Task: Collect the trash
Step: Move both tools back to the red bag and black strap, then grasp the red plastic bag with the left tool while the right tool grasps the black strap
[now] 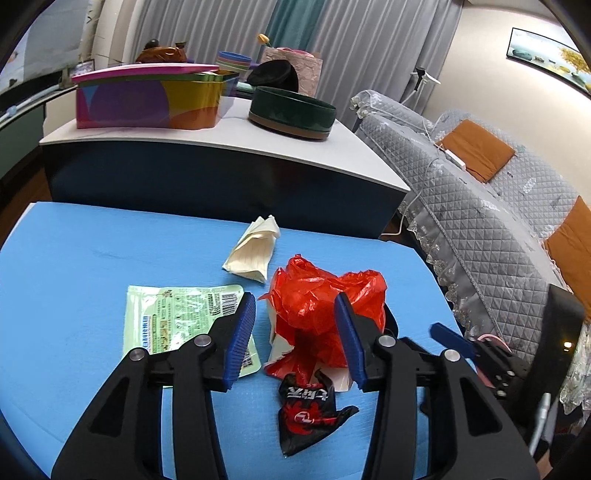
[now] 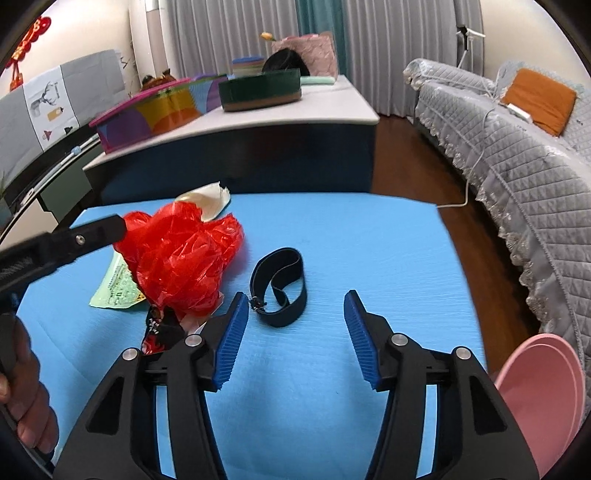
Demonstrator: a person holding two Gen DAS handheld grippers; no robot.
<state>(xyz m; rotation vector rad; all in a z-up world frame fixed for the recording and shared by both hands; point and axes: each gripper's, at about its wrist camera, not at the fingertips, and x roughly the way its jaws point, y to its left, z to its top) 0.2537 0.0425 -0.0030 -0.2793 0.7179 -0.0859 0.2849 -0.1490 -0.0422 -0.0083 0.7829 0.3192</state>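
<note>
Grey pleated curtains (image 1: 369, 48) across the far wall, teal panel (image 1: 291, 22) between them, quilted grey sofa (image 1: 480, 206) with orange cushions (image 1: 476, 147) right, dark wooden floor (image 2: 406, 162), framed landscape picture (image 1: 546, 55) far right

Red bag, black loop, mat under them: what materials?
Red bag: thin plastic film, glossy and translucent, sharply crumpled. Black loop: looks like a woven elastic or fabric strap, matte, with a small clasp; exact weave unclear. Blue mat: probably foam or a textured sheet, matte with fine ridged lines.
</note>
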